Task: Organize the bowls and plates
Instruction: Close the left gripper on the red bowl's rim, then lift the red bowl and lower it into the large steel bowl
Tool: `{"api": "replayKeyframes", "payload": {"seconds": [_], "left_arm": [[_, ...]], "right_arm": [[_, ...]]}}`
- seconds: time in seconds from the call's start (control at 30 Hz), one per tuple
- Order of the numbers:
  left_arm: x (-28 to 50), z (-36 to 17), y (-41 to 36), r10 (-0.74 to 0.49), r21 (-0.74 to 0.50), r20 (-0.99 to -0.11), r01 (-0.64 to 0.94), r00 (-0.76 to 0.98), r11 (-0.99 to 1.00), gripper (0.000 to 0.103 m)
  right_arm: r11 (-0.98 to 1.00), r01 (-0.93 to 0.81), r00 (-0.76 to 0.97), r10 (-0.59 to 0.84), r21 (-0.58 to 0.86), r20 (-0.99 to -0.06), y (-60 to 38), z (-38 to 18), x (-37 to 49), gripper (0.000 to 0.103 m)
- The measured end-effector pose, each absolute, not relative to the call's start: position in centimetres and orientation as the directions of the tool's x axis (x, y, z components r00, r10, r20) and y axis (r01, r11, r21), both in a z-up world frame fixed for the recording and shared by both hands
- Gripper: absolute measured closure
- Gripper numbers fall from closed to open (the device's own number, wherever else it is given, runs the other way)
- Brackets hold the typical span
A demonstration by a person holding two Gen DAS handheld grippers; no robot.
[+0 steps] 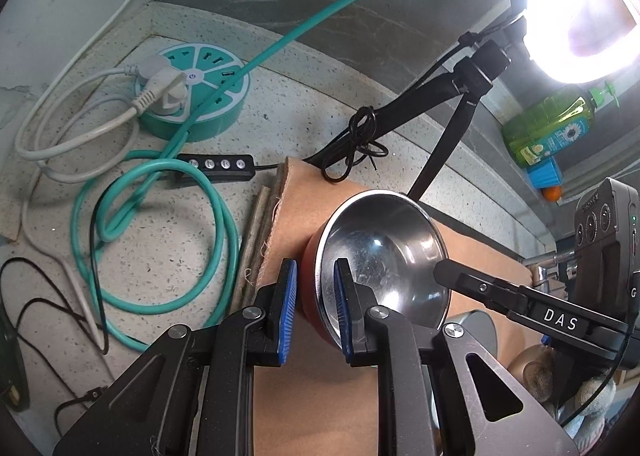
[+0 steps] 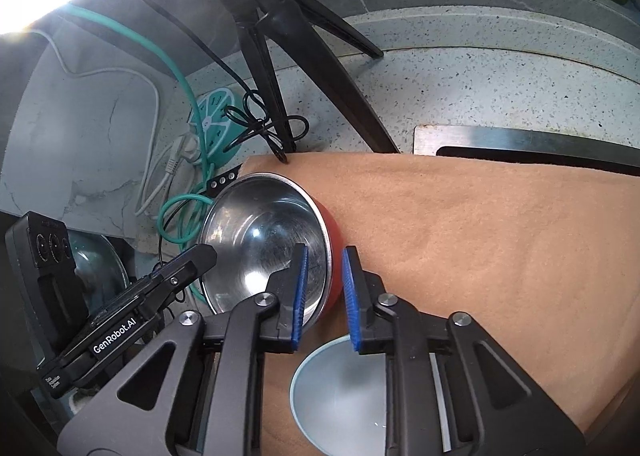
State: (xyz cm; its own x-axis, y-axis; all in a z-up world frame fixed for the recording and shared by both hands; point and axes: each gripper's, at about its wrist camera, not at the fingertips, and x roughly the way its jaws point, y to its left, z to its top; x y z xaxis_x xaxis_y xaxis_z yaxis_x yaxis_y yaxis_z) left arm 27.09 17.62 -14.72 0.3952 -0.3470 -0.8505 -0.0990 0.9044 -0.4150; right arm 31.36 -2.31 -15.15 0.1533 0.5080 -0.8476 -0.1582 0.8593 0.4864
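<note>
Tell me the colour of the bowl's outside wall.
Red; the bowl is bare steel inside. The red wall shows best in the right wrist view.

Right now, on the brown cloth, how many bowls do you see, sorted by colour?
Red bowl with steel inside: 1, both grippers holding its rim
Pale blue bowl: 1, nearer the camera on the brown cloth
Total: 2 bowls

A red bowl (image 1: 384,256) with silver inside sits on a tan cloth (image 2: 480,224), speckled grey counter (image 1: 168,256) beyond.
</note>
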Motion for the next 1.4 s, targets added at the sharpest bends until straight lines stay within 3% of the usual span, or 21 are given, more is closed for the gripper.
{"api": "replayKeyframes", "payload": {"seconds": [0.2, 0.53, 1.4], "left_arm": [[27.2, -15.0, 17.2, -0.347, -0.414, -0.849, -0.094, 0.398, 0.905, 0.088], [26.3, -14.1, 17.8, -0.346, -0.425, -0.838, -0.105, 0.422, 0.899, 0.088], [16.8, -3.1, 17.2, -0.315, -0.405, -0.734, -0.015, 0.601, 0.914, 0.088]], "right_arm": [[0.862, -0.157, 0.150, 0.503, 0.482, -0.851, -2.2, -15.6, 31.5, 0.095], [0.855, -0.157, 0.154, 0.516, 0.495, -0.842, -2.2, -15.1, 30.9, 0.095], [0.753, -0.282, 0.217, 0.654, 0.595, -0.724, -4.9, -5.3, 21.3, 0.095]]}}
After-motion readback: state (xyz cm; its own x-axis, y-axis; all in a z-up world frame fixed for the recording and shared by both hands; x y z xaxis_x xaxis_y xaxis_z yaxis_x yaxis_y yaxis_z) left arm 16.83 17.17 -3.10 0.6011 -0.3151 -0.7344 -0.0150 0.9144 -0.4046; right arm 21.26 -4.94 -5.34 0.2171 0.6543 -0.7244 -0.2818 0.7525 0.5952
